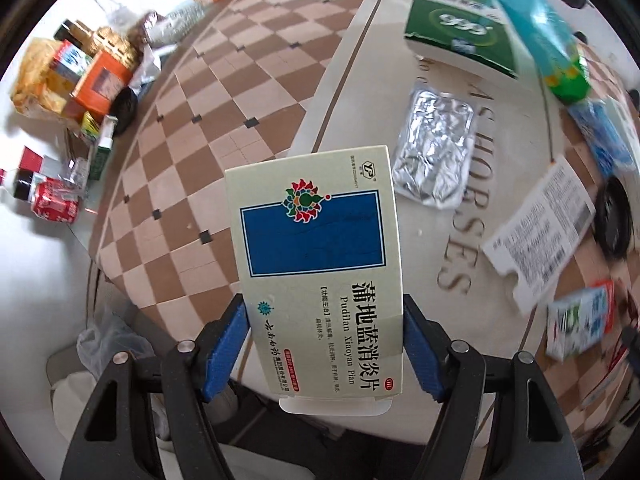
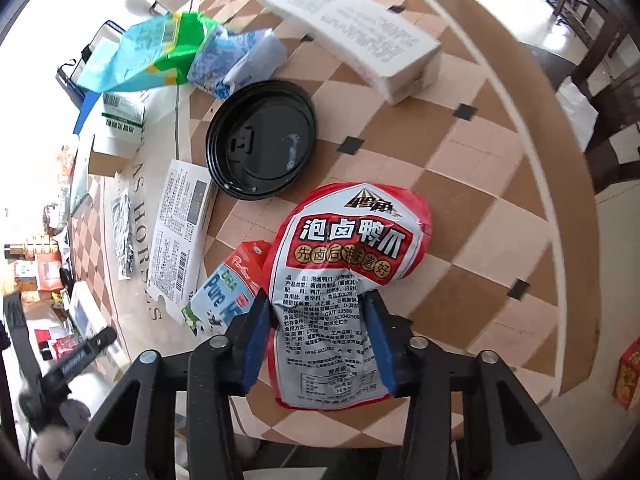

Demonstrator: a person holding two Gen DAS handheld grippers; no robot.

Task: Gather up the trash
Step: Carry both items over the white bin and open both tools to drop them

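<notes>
My left gripper (image 1: pixel 325 320) is shut on a cream medicine box with a blue panel (image 1: pixel 320 256) and holds it up over the checkered round table (image 1: pixel 208 128). My right gripper (image 2: pixel 318 312) is shut on a red and white snack bag (image 2: pixel 344 276), pinched at its middle and lifted above the table (image 2: pixel 460 208). On the table lie a foil blister sheet (image 1: pixel 436 144), a green box (image 1: pixel 460 36), a white leaflet box (image 1: pixel 540 228), a black lid (image 2: pixel 262 146), a milk carton (image 2: pixel 228 292) and a blue-green bag (image 2: pixel 152 56).
A pile of cartons, cans and wrappers (image 1: pixel 76 92) lies on the white surface left of the table. A long white box (image 2: pixel 352 28) sits at the table's far side. A plastic bag (image 1: pixel 108 340) hangs below the table edge. Dark chairs (image 2: pixel 600 92) stand to the right.
</notes>
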